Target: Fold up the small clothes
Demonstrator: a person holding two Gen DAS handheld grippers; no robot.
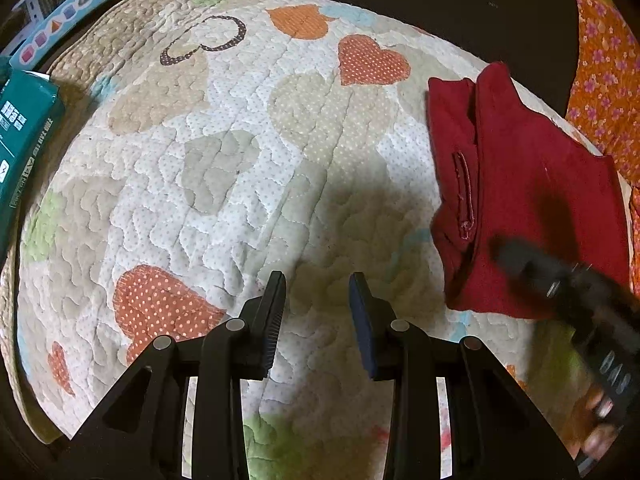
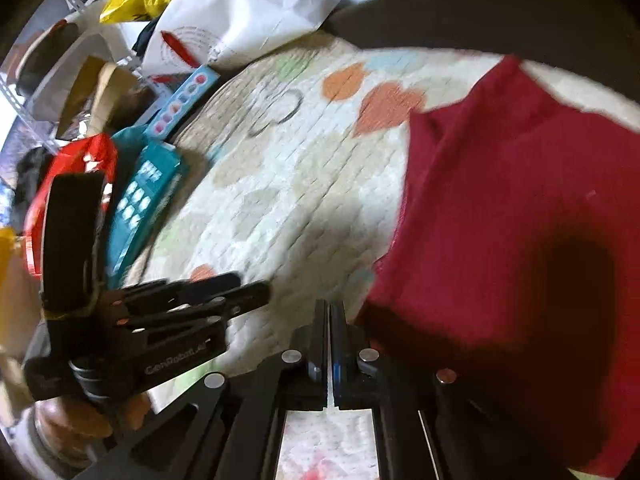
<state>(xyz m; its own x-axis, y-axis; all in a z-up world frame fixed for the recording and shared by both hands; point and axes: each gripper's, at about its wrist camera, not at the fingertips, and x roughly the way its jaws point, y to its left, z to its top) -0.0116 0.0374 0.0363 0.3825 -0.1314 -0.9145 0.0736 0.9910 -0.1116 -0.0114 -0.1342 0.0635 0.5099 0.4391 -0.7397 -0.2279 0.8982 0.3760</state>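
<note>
Lay folded on the right of the heart-print quilt point(image 1: 224, 184): dark red garment point(image 1: 532, 184), pocket seam plain only in the left wrist view. Hovered over bare quilt, jaws partly apart and empty: left gripper point(image 1: 318, 292). Closed just beside the garment's lower left edge, nothing between: right gripper point(image 2: 330, 312). Crowded the quilt's left edge: teal box point(image 2: 140, 196)

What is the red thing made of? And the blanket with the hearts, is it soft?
The red garment looks like soft, matte knit or fleece: no shine, gentle folds, a stitched pocket slit. The exact fibre is unclear. The blanket looks like quilted cotton with padding: wavy stitch lines puff it up, and the hearts look like patches or printed shapes. Probably soft.
</note>
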